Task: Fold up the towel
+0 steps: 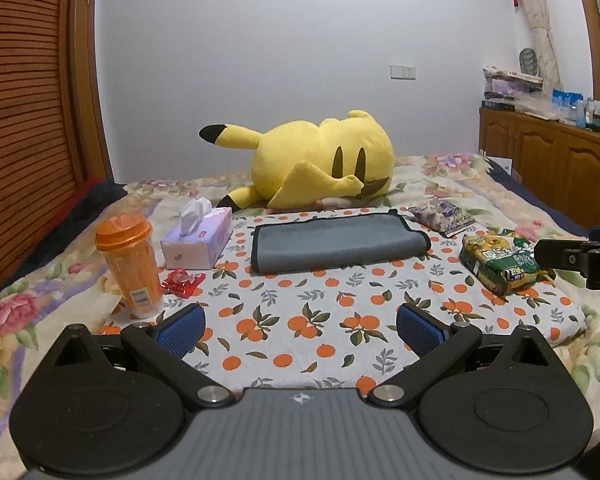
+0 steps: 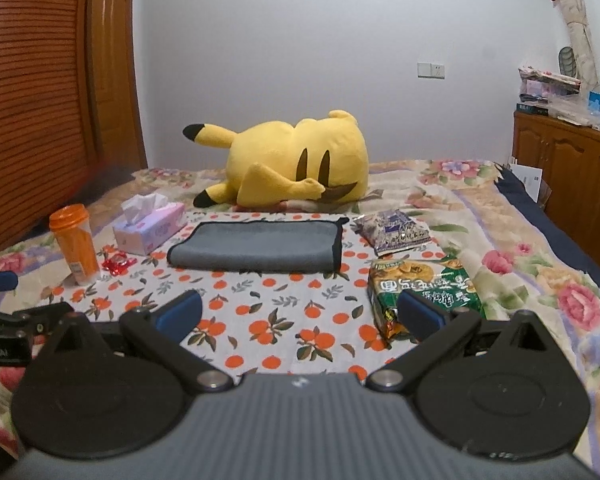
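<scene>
Left hand-held gripper agape; gray towel folded, plush rectangle.

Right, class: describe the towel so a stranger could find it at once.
Start at the big yellow Pikachu plush lying on the bed. Just in front of it, on the orange-print cloth, lies the towel: grey, folded flat, black-edged, unlike the tissue box and snack packets beside it.

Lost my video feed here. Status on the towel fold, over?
Left gripper and right gripper open, empty, short of the towel. Towel lies folded on orange-print cloth. Noodle packet beside right gripper; path ahead clear.
</scene>
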`<state>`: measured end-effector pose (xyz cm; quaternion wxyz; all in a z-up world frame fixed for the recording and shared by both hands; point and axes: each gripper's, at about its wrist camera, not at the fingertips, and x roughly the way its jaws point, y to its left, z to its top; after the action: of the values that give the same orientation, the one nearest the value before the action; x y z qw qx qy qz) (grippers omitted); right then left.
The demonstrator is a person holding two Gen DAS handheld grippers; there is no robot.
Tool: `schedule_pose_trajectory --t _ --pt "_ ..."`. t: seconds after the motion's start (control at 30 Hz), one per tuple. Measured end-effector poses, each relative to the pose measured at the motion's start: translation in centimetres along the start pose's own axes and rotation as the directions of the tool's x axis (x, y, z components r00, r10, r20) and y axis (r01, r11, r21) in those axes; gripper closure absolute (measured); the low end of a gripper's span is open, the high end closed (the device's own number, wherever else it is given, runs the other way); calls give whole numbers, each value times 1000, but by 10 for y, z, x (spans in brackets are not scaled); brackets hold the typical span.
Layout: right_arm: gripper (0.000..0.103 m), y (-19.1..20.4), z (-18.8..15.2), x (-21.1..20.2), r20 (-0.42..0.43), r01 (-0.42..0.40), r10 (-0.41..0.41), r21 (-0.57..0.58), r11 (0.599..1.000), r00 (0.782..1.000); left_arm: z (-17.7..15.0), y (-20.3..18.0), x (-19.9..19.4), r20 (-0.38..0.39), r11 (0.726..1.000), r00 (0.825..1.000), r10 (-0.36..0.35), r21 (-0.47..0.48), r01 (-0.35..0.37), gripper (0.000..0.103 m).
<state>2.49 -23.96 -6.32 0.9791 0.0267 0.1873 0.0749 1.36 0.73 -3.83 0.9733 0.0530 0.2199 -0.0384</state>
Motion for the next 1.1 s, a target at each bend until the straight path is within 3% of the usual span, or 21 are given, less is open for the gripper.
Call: schedule_pose_trajectory --t 0.67,1.1 --pt "0 0 2 -10 78 6 -6 -4 1000 997 3 1 -11 76 1000 997 2 -9 -1 0" --pt "0 0 2 -11 81 7 -7 -7 1000 997 3 2 -11 75 1000 997 3 -9 -2 0"
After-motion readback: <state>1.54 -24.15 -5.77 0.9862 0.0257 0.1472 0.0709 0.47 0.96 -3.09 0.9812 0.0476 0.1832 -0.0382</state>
